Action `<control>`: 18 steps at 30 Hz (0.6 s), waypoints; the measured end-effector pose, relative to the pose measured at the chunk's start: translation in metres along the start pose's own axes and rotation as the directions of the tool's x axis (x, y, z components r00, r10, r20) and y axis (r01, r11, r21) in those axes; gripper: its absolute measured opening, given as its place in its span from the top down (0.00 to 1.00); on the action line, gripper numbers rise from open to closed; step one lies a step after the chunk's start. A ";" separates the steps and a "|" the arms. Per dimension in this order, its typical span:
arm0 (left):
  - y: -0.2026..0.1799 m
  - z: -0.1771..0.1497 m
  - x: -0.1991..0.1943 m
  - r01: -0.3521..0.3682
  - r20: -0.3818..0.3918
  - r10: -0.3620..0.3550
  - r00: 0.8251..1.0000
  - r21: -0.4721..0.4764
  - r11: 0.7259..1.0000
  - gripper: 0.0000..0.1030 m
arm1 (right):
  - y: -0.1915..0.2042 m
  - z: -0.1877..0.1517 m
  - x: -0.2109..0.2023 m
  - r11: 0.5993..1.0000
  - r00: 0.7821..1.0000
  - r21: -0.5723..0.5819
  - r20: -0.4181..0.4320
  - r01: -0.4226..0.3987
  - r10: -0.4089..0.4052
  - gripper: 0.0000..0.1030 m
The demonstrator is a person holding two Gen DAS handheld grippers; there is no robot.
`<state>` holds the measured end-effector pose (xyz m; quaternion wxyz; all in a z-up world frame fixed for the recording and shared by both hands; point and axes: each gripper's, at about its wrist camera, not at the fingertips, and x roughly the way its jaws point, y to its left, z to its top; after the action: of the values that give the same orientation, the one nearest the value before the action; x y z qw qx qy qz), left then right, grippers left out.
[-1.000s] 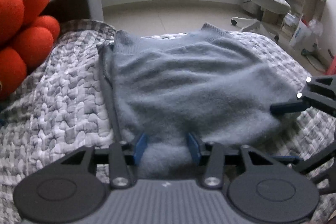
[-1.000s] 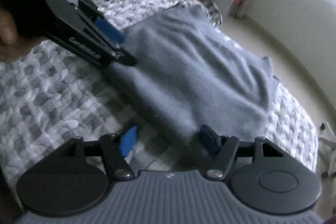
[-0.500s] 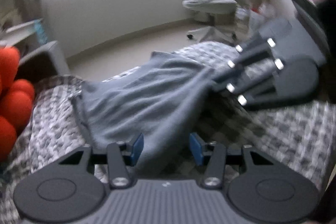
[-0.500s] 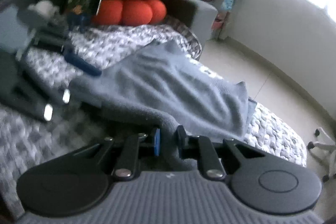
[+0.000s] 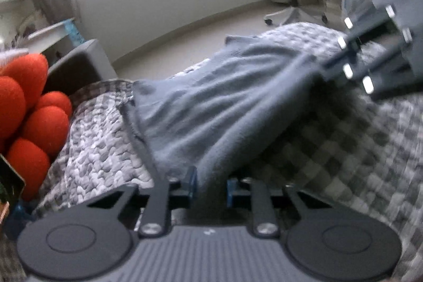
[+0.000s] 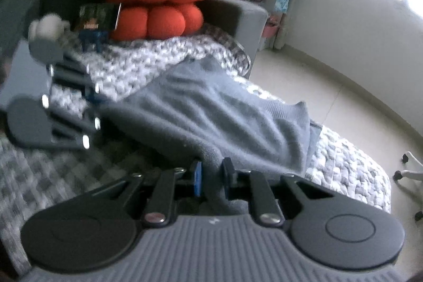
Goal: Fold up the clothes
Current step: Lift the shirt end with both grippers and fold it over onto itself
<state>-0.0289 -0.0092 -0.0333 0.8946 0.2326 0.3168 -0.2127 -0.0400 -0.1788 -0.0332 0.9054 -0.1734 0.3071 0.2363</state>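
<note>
Ahead of both claws lay the bed [image 5: 343, 149] under its grey checked cover, and on it, running away from us toward the far edge, the grey sweater [image 5: 224, 107]. Its far part rested on the cover while the near edge hung lifted between our two claws, with dark shadow under the raised cloth. The left claw [image 5: 210, 183] was clamped on one corner of that near edge, cloth bunched between its blue pads. The right claw [image 6: 211, 173] was clamped on the other corner in the same way. Each claw showed in the other's view, off to the side at about the same height.

We judged the step in hand to be carrying the near edge forward over the body of the sweater to make the fold. To do it well we needed to keep both claws level and the same way apart, so the edge stayed taut and straight instead of sagging in the middle. We needed to hold firm until the edge lay past the fold line, then lower it flat. Beyond the left claw, off to its left, sat an orange cushion [image 5: 31, 112], well apart from the sweater.
</note>
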 end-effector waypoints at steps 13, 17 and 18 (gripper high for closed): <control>0.007 0.004 -0.004 0.009 0.001 -0.009 1.000 -0.051 0.999 0.83 | 0.000 -0.031 0.005 0.986 0.985 -0.114 -0.109 0.119 -0.131 0.78; 0.007 0.004 -0.012 0.005 0.011 -0.005 1.000 -0.041 0.999 0.84 | 0.000 -0.025 -0.006 0.987 0.988 -0.114 -0.084 0.117 -0.127 0.85; 0.006 0.003 -0.017 0.002 0.012 -0.001 1.000 -0.031 1.000 0.84 | 0.003 -0.023 -0.010 0.986 0.989 -0.124 -0.082 0.113 -0.124 0.86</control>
<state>-0.0364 -0.0017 -0.0184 0.8998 0.2172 0.3149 -0.2097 -0.0594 -0.1903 -0.0444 0.8912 -0.2556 0.3218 0.1921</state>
